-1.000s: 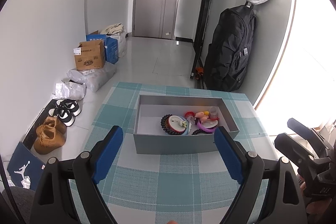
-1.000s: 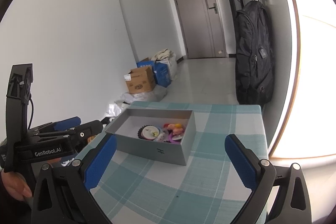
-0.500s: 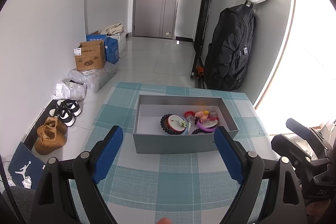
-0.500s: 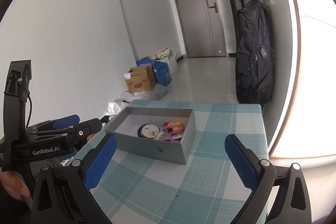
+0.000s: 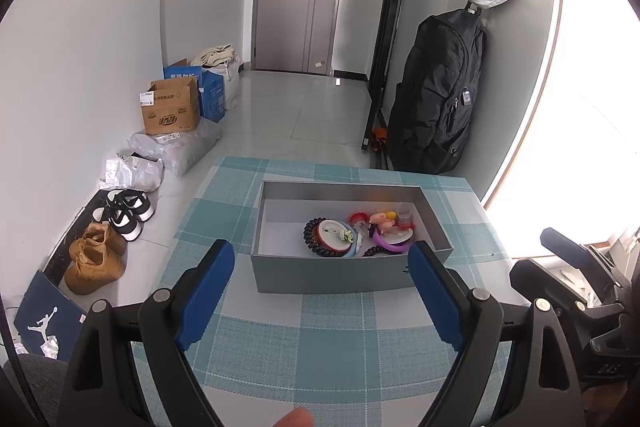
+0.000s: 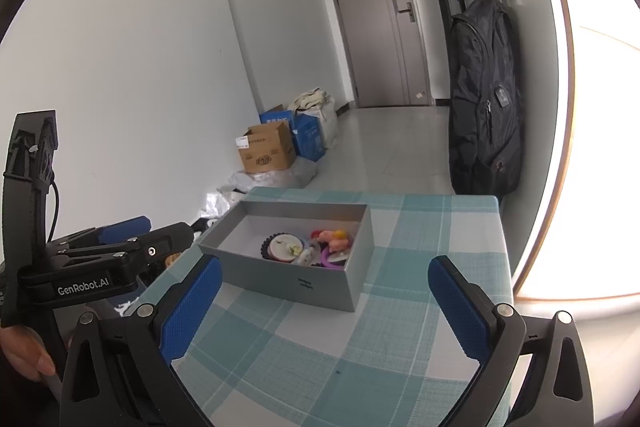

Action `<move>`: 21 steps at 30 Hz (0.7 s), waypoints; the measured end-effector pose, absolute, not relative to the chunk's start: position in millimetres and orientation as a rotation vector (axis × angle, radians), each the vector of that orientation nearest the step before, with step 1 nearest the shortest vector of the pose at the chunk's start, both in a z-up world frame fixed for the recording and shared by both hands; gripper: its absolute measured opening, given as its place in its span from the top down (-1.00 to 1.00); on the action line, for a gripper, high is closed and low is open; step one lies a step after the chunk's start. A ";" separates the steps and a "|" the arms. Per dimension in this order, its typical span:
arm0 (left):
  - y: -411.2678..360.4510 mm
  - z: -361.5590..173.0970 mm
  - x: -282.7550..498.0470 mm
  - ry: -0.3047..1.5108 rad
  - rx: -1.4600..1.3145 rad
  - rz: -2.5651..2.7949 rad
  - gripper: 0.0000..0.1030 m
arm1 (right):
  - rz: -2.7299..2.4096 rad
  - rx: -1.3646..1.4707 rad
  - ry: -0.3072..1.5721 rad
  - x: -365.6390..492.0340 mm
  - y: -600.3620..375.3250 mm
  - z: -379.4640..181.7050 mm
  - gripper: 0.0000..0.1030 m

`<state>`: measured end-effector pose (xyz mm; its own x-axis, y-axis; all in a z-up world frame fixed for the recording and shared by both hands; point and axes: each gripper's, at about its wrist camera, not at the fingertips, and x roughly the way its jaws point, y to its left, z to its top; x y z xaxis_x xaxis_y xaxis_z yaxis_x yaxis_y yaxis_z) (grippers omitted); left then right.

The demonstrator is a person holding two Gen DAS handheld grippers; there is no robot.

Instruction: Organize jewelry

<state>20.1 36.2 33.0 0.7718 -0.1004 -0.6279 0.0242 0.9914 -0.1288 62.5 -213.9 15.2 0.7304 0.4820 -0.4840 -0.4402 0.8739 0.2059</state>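
Both tools spread wide, nothing in them: left tool [image 5: 320, 291] and right tool [image 6: 324, 303] hover near side of the teal checked tabletop [image 5: 320, 355]. Open grey rectangular cardboard box [image 5: 344, 275] sits straight ahead w/ the colourful jewelry pile [image 5: 360, 233] at its right end, long axis running left-right. Left tool faces it squarely, looks closer imo.

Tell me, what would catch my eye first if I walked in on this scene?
Probably the open grey rectangular box in the middle of the teal-and-white checked tablecloth, with a colourful heap of bracelets and trinkets piled toward its right end. Nearest the camera, two open grippers with blue padded fingers, left gripper and right gripper, point at the box with nothing between them. Behind, a tall black backpack hangs by the bright window.
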 end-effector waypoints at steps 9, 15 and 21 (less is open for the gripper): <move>36.7 31.6 21.0 0.692 -0.122 -0.076 -0.66 | 0.507 0.076 0.559 62.5 -212.7 13.8 -1.00; 34.4 30.9 21.8 0.693 -0.115 -0.083 -0.66 | 0.507 0.076 0.562 62.9 -212.1 13.2 -1.00; 33.9 30.9 22.1 0.686 -0.098 -0.074 -0.66 | 0.510 0.075 0.566 64.0 -210.8 12.1 -1.00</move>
<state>22.1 33.9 30.9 0.7717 -0.0999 -0.6282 0.0356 0.9928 -0.1142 64.0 -210.8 12.1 0.7235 0.4822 -0.4940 -0.4417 0.8733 0.2055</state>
